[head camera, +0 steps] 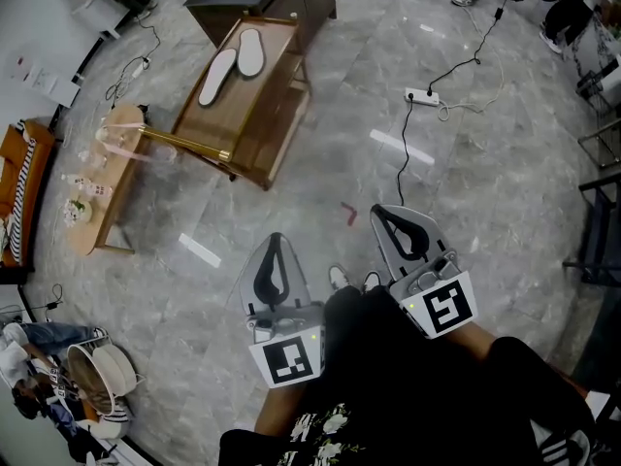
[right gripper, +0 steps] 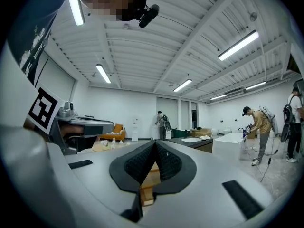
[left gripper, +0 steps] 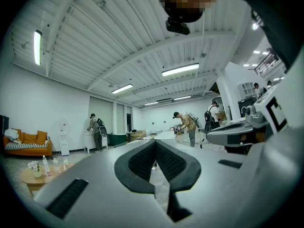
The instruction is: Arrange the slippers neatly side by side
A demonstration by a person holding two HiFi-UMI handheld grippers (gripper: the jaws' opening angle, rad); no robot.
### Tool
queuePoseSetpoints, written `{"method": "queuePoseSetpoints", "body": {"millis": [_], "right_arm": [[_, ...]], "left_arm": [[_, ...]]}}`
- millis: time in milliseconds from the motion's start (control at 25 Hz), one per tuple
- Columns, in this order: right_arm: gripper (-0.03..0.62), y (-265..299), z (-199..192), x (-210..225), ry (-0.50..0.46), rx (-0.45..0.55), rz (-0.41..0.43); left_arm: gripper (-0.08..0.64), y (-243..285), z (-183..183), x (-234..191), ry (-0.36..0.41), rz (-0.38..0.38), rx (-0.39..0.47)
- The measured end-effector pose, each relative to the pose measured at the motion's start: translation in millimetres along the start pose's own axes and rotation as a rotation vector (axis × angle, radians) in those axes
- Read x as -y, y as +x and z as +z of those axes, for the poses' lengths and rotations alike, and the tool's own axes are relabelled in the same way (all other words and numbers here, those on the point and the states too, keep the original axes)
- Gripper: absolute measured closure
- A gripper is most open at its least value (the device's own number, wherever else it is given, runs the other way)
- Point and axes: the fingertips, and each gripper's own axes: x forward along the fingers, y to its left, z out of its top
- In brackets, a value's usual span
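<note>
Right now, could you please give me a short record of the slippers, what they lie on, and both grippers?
near slipper: white, lying at a slant
far slipper: white, turned at a different angle
arrangement: close together, not lined up side by side
support: wooden table
left gripper: shut, empty, over the floor, well short of the table
right gripper: shut, empty, over the floor, beside the left one
task state: slippers not yet arranged
</note>
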Motion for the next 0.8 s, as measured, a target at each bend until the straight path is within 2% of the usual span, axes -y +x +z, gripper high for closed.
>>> {"method": "queuePoseSetpoints", "body": {"millis": [160,360,600,800], "right_arm": [[0.595,-12.5,-0.3,15.9,-0.019,0.033,0.021],[0.595,-16.9,-11.2,22.5,0.017,0.001,0.041],[0.595,0.0,-22.1,43.6,0.004,-0.006,0.026],[0.595,24.8,-11.4,53.1,0.004,0.0,0.005]], "left_arm": [[0.558,-3.7,1.7,19.4,0.003,0.027,-0.007],[0.558,-6.9,-10.5,28.7,-0.005,0.046,-0.051],[0.558,17.8,-7.9,21.3,0.018,0.045,-0.025],[0.558,47.2,2.2,3.3,0.031,0.038,0.004]]}}
